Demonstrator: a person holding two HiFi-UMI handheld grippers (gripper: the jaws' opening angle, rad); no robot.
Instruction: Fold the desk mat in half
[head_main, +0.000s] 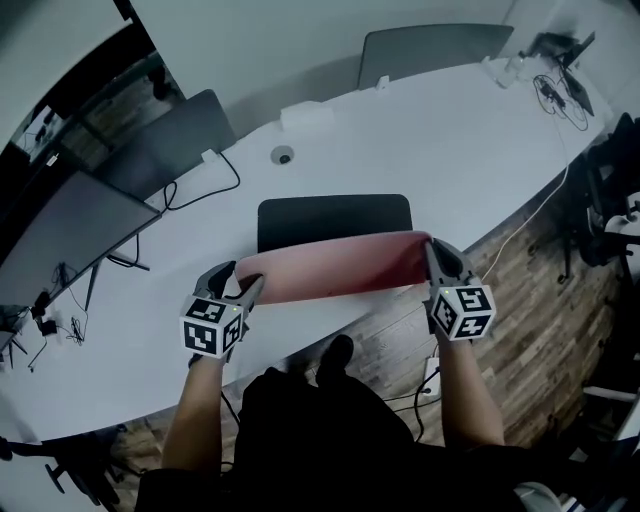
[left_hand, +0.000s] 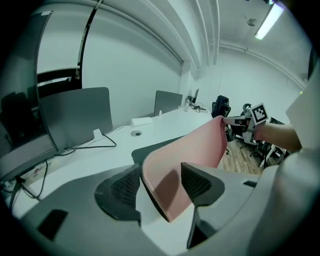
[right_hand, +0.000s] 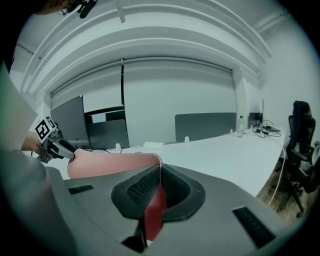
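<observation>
The desk mat lies on the white table (head_main: 420, 150); its black top (head_main: 335, 220) faces up at the back. Its near edge is lifted, and the pink underside (head_main: 330, 268) faces me. My left gripper (head_main: 245, 285) grips the lifted left corner. In the left gripper view the pink mat (left_hand: 192, 150) curls between the left gripper's (left_hand: 160, 185) wide-set jaws. My right gripper (head_main: 437, 250) pinches the right corner. In the right gripper view the right gripper (right_hand: 159, 187) has its jaws tight on the mat's edge, and the pink mat (right_hand: 110, 162) stretches left to the left gripper (right_hand: 62, 147).
Dark monitors (head_main: 70, 225) stand at the table's left, with cables (head_main: 205, 185) running from them. A cable grommet (head_main: 283, 155) and a white box (head_main: 307, 115) sit behind the mat. A grey divider (head_main: 430, 45) stands at the far edge. Office chairs (head_main: 610, 190) stand on the wooden floor at the right.
</observation>
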